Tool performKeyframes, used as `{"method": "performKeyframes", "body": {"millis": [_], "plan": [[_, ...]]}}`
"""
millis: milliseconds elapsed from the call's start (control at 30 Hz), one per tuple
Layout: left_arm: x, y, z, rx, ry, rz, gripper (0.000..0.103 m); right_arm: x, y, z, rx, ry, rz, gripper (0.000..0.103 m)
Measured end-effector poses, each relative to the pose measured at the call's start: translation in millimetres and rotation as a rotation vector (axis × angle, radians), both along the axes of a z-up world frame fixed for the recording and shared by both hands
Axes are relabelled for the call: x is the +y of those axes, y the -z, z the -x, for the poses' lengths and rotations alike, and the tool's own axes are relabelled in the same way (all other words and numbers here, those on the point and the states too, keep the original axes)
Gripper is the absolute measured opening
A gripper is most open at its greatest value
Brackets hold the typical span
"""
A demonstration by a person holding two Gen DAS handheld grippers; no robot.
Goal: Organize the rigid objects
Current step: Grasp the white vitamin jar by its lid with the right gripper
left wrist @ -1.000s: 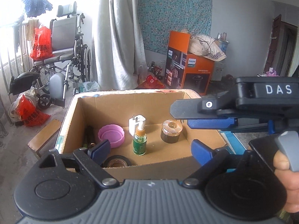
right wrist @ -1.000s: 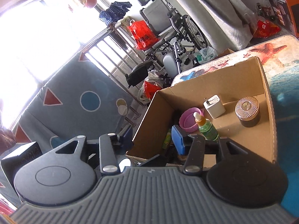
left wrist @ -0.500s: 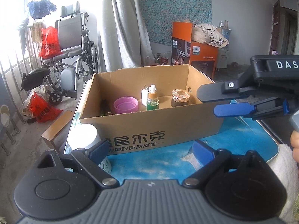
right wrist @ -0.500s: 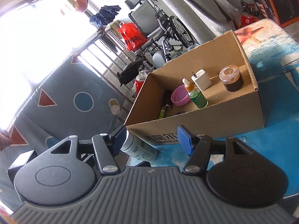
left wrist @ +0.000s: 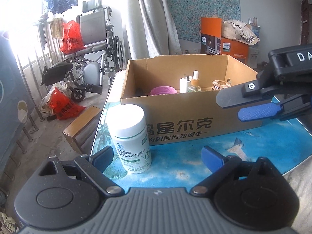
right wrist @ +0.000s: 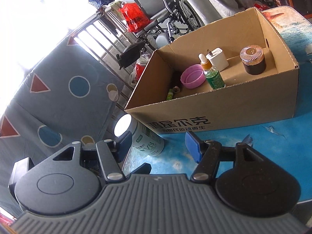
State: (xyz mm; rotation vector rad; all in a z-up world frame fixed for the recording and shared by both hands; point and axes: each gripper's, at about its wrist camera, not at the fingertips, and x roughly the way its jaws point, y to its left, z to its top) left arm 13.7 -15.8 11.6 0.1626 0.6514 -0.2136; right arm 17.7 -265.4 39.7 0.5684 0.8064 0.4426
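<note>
Both tools have drawn back from over the box [left wrist: 185, 105] to its near side; the drop into it appears finished. At 10 o'clock of the left tool [left wrist: 158, 157], spread and empty, a white bottle [left wrist: 130, 136] stands on the tabletop [left wrist: 185, 167], outside the box. Likely next pick. Right tool [right wrist: 159, 143], at 3 o'clock, also spread, empty. Box contents partly hidden.

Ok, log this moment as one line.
left gripper open, empty | right gripper open, empty | white bottle upright on table, outside box | next: probably grasp bottle
</note>
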Motion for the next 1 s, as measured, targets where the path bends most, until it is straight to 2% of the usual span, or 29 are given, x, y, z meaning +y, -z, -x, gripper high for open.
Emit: {"method": "performKeyframes", "body": {"millis": [333, 500, 567, 667, 733, 833, 900, 1000], "plan": [[21, 14, -32, -0.012, -0.078, 0.022, 0.097, 46, 11, -37, 0.020, -0.079, -0.033, 0.060], [21, 19, -44, 0.007, -0.070, 0.020, 0.085, 73, 10, -58, 0.000, -0.120, -0.030, 0.060], [20, 20, -48, 0.014, -0.070, 0.017, 0.075, 81, 10, -65, -0.004, -0.131, -0.032, 0.059], [18, 22, -52, 0.030, -0.074, 0.014, 0.063, 90, 11, -73, -0.012, -0.142, -0.023, 0.054], [17, 23, -55, 0.042, -0.079, 0.011, 0.055, 95, 12, -77, -0.009, -0.149, -0.024, 0.047], [11, 22, -55, 0.047, -0.090, 0.000, 0.055, 96, 15, -81, -0.003, -0.159, -0.024, 0.036], [8, 21, -53, 0.048, -0.089, -0.012, 0.055, 96, 15, -82, -0.002, -0.160, -0.016, 0.034], [5, 19, -51, 0.064, -0.077, 0.010, 0.055, 93, 16, -81, -0.001, -0.160, -0.005, 0.032]]}}
